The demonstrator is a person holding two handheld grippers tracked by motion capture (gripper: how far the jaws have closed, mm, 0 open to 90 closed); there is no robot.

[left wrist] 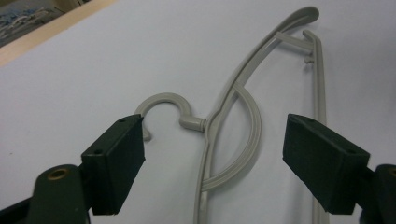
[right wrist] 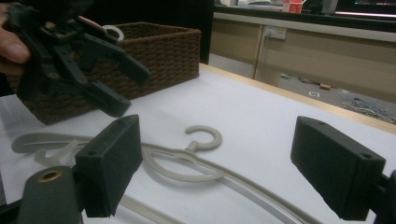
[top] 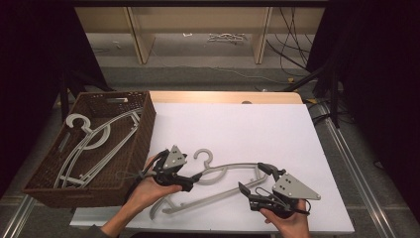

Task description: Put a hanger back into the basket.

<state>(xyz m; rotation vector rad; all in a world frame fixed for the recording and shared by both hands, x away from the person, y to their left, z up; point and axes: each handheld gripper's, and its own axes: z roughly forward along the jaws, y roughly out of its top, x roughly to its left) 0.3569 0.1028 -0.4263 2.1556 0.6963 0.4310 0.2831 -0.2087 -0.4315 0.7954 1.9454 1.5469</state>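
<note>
A grey plastic hanger point(top: 229, 170) lies flat on the white table top, its hook point(top: 203, 156) pointing to the far side. My left gripper point(top: 193, 181) hovers over the hanger's neck, open, nothing between its fingers. In the left gripper view the hanger point(left wrist: 232, 95) lies below the open left gripper point(left wrist: 215, 123). My right gripper point(top: 255, 179) is open too, near the hanger's right arm. In the right gripper view the open right gripper point(right wrist: 217, 128) frames the hook point(right wrist: 204, 137), and the left gripper point(right wrist: 84, 60) hangs above at upper left.
A brown wicker basket point(top: 145, 130) stands at the table's left edge and holds a few more grey hangers point(top: 94, 139). It also shows as the basket point(right wrist: 159, 51) in the right gripper view. White table top point(top: 237, 121) stretches behind the hanger; a wooden edge runs along the back.
</note>
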